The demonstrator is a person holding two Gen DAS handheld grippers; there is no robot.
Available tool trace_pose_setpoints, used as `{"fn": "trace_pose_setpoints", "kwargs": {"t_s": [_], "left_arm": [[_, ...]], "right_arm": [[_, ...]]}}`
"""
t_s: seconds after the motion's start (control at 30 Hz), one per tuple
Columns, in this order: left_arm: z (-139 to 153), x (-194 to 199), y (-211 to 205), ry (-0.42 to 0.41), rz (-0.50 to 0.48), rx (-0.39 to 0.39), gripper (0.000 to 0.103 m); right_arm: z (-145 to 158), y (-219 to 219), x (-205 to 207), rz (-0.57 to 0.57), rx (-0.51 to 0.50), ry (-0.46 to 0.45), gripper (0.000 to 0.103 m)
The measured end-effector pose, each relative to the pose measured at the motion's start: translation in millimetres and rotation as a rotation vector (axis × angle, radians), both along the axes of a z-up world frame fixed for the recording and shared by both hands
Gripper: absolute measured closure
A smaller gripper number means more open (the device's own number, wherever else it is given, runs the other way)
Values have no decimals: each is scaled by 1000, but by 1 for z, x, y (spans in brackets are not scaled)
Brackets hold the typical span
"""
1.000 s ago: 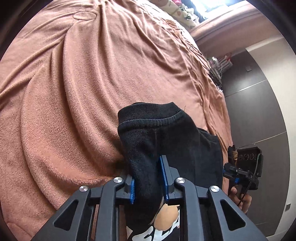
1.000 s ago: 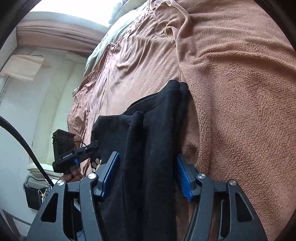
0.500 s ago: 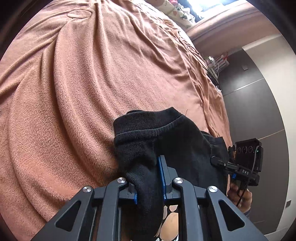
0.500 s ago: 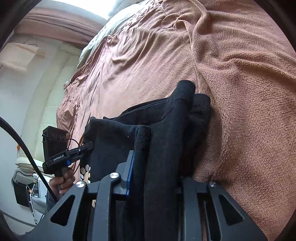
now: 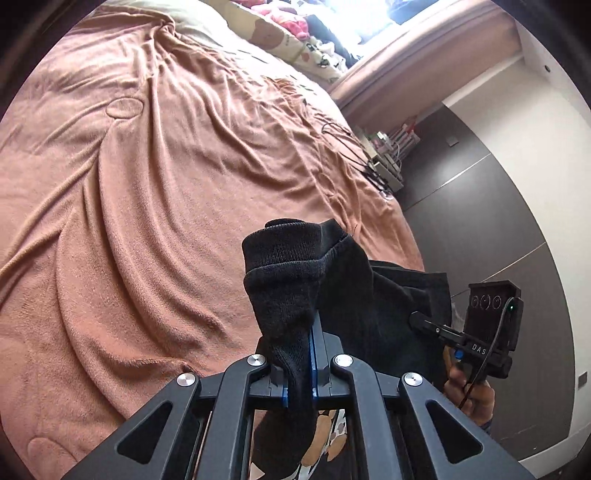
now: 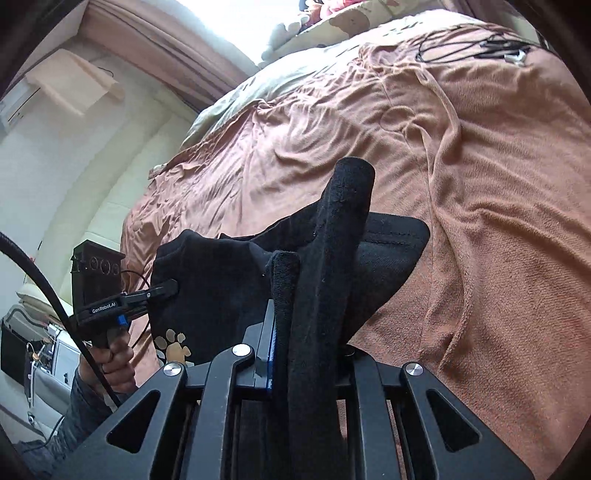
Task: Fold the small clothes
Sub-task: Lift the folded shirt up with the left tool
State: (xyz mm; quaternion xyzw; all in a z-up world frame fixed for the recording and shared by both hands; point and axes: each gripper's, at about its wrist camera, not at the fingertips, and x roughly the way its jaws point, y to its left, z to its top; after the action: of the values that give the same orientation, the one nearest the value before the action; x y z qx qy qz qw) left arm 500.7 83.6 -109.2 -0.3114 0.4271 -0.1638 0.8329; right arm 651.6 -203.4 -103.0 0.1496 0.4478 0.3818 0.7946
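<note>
A small black garment (image 5: 288, 280) with a ribbed edge and a tan paw print (image 6: 173, 343) hangs bunched between both grippers above the brown blanket. My left gripper (image 5: 310, 332) has its jaws closing, blue pads pressed on a fold of the ribbed cloth. In the right wrist view that gripper (image 6: 166, 288) pinches the garment's left side. My right gripper (image 6: 291, 317) is also closing, clamped on a thick upright roll of the black garment (image 6: 332, 240). Its tips (image 5: 417, 319) bite the far side in the left wrist view.
The wrinkled brown blanket (image 5: 147, 221) covers the bed (image 6: 480, 184). Patterned pillows (image 5: 280, 33) lie at the head. Black cables (image 6: 480, 44) rest on the blanket's far corner. Dark wardrobe doors (image 5: 480, 221) stand beyond the bed edge. A person's hand (image 5: 469, 391) holds the right gripper.
Both grippers have shut on the black garment and lifted it off the blanket; the right jaws went from wide apart to clamped, and more of the bed shows beyond.
</note>
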Motion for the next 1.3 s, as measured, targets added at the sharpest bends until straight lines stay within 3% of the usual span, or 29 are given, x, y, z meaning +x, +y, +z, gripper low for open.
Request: {"fn": "trace_pose_setpoints", "kwargs": {"t_s": [0.27,0.73,1.1,1.3], "left_arm": [[47,-37,-11,-75,10,-1,96],[136,-108,-49,-243,-38,22,96],[192,-164,-62,-353,-66,15,96],[225,-186,-76,-407,-105,18,96]], "right_arm": [[50,-5,-70,-61,-74,-174,92],[121,-45,-198,-196,-91,-330,93],[175,-64,-304,-228,-117,-472,93],[192,-70,-341,-253,-132,-515,93]]}}
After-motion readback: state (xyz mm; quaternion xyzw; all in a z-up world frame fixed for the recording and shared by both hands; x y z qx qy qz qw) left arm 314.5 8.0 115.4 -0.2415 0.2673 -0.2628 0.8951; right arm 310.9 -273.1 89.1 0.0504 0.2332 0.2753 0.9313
